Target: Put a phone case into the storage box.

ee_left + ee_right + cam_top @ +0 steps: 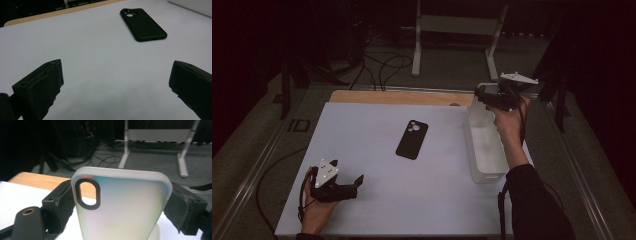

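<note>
Clamped between the right gripper's two jaws, a frosted clear case stands upright, its black-ringed camera hole at the upper left in the right gripper view. From above, that gripper is held over the far end of a white bin at the right edge of the white board. The left gripper rests low at the board's near left, jaws spread wide with nothing between them. A black case lies flat mid-board, back up, well apart from both grippers.

A lab: dark room, floor cables, metal stand.
</note>
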`<act>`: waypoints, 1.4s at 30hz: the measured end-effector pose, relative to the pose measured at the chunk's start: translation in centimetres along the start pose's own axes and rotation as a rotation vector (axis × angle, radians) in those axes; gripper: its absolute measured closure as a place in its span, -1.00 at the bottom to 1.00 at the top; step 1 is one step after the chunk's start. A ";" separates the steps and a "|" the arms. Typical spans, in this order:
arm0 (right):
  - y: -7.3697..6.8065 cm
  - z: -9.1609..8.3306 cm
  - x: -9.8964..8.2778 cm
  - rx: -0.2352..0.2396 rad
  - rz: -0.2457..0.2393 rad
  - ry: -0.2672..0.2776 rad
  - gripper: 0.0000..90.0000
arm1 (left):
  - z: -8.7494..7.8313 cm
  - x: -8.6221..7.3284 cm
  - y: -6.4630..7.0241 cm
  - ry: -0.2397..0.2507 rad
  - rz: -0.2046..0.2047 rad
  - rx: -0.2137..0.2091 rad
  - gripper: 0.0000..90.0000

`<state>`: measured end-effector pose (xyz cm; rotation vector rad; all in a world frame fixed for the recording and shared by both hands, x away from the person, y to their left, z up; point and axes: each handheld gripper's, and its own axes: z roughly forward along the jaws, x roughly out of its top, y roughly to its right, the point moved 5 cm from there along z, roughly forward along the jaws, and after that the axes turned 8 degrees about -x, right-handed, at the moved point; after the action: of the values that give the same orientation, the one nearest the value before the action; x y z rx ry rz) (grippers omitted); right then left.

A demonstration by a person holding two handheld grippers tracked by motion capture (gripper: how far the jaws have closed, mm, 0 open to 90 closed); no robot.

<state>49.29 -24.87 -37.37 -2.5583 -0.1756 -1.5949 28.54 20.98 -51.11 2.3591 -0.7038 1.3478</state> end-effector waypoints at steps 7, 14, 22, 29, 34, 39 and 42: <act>1.1 1.2 -0.4 -0.057 -0.013 -0.024 -0.63 | 0.0 0.0 0.1 -0.001 0.001 -0.002 -1.00; 1.0 3.0 -1.7 -0.087 -0.018 -0.077 -0.63 | 0.0 0.0 0.2 -0.002 0.004 -0.003 -1.00; 1.1 4.5 -3.4 -0.114 0.004 -0.132 -0.63 | 0.0 0.1 0.1 0.005 0.000 -0.002 -1.00; 1.0 5.6 -4.7 -0.142 -0.019 -0.160 -0.63 | 0.0 0.1 0.1 0.003 0.002 -0.006 -1.00; 0.9 6.3 -5.4 -0.158 -0.050 -0.182 -0.64 | 0.0 0.1 0.1 0.004 -0.001 -0.007 -1.00; 0.8 6.8 -5.8 -0.168 -0.063 -0.198 -0.63 | 0.0 0.0 0.1 0.003 0.002 -0.009 -1.00; 0.9 7.1 -6.1 -0.171 -0.066 -0.204 -0.63 | 0.0 0.0 0.1 0.003 0.001 -0.010 -1.00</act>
<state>53.10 -24.76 -45.97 -2.8739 -0.1495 -1.4246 28.51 20.85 -51.09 2.3488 -0.7092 1.3453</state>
